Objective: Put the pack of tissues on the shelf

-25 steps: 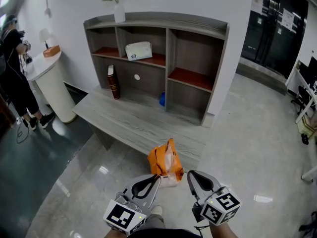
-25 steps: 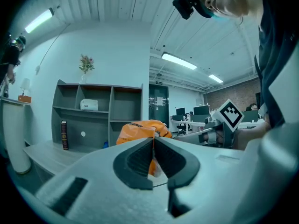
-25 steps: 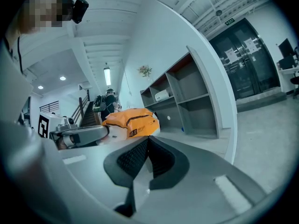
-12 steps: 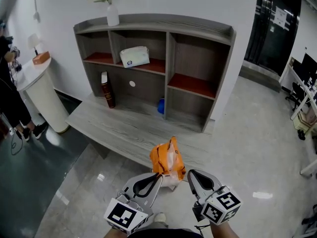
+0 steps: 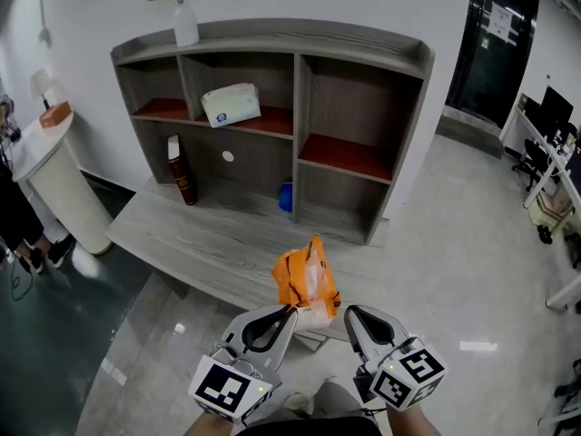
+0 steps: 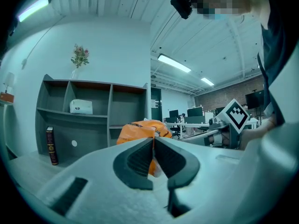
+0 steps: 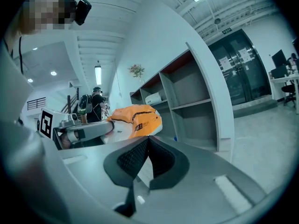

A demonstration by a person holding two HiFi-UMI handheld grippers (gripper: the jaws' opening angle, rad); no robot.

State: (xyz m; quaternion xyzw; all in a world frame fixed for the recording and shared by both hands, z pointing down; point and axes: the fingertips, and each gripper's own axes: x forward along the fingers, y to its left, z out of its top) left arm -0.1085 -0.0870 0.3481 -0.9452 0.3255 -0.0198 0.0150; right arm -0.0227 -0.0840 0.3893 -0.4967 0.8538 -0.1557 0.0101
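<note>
Room: bright hall with a glossy tiled floor (image 5: 454, 271) and a white wall. A grey shelf (image 5: 297, 134) stands on a low wooden bench (image 5: 200, 243), all of it ahead of the claws.
Grip: the left claw (image 5: 289, 310) has its jaws pinched right together on a thin edge of the orange pack of tissues (image 5: 307, 282).
Pack: it stands up just past those tips, in the air, short of the bench's near edge.
Spare: the right claw (image 5: 348, 313) is closed too, its pads meeting on nothing. The pack sits just to its left, apparently not touching.
Shelf bays: well ahead of both claws. A white tissue box (image 5: 231, 104) sits ahead and to the left, and a dark book (image 5: 182, 171) is lower left. The bays straight ahead look bare.
Slip risk: only one claw holds, and by the wrapper's edge, so I judge that a quick swing could let the soft pack twist or slide out.
Bump risk: the bench juts out between claws and shelf, and a low carry could catch the hanging pack on its front edge. The upright dividers could snag it on the way in.
Hidden: the exact bite on the wrapper is masked by the jaws.
Hard to tell: a small blue thing (image 5: 286, 196) beyond the pack is half behind a divider.
Cut off: a person (image 5: 16, 225) far to the left runs out of frame.
</note>
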